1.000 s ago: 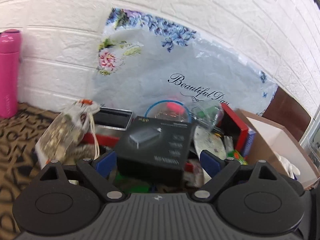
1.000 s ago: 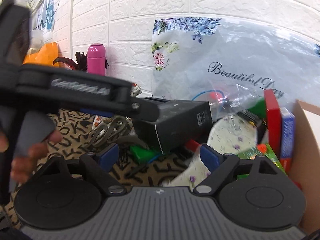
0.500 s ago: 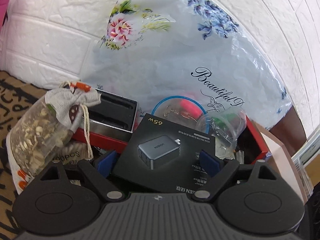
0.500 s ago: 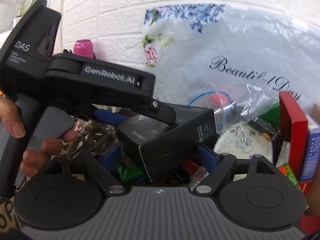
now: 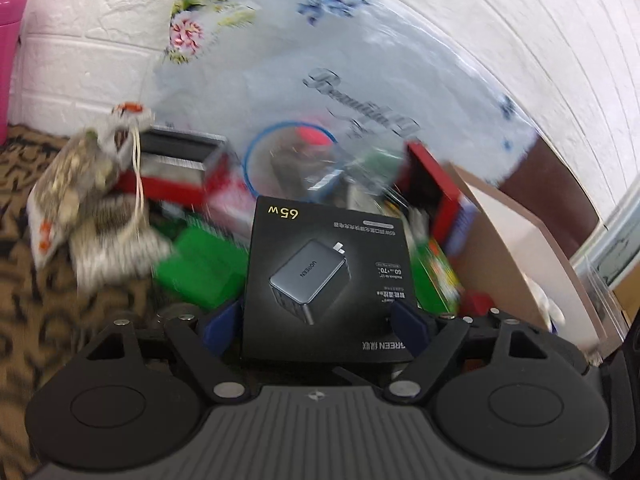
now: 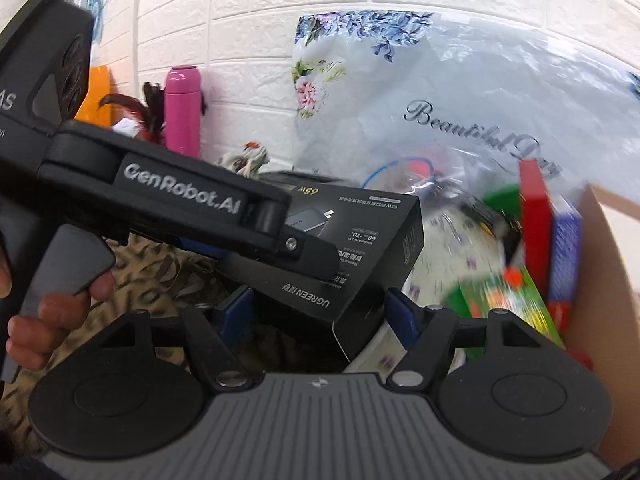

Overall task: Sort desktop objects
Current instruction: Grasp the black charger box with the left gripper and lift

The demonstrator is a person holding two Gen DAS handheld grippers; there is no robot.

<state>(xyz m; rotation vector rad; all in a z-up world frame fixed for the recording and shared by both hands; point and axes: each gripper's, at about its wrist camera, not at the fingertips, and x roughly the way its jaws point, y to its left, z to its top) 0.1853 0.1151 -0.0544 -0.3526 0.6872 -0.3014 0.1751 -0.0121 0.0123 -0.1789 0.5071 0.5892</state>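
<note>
Left wrist view gives me the black charger box point(image 5: 326, 280) lying face up between the blue pads of my left gripper point(image 5: 316, 326). Its jaws are closing, and I can see both pads right at the box's side edges, though I cannot tell whether they press on it. I take the box as my landmark. Left of it sits a green plastic case point(image 5: 200, 268), and farther left a drawstring pouch point(image 5: 80, 176) on the patterned cloth point(image 5: 36, 312). Behind the box a large flowered plastic bag point(image 5: 320, 80) leans on the white brick wall point(image 5: 80, 20). Right of the box stands a red box point(image 5: 430, 184), then a cardboard panel point(image 5: 520, 248).

From the right wrist view I see the same box point(image 6: 360, 248) raised off the clutter, tilted, with the left gripper point(image 6: 280, 248) reaching in from the left over its top. A hand point(image 6: 52, 316) grips that tool's handle. My right gripper point(image 6: 318, 314) is closing too, spread wide, with the box's near lower corner between its pads and a gap on each side. Far behind the box, to the left, stands a pink bottle point(image 6: 183, 108).
</note>
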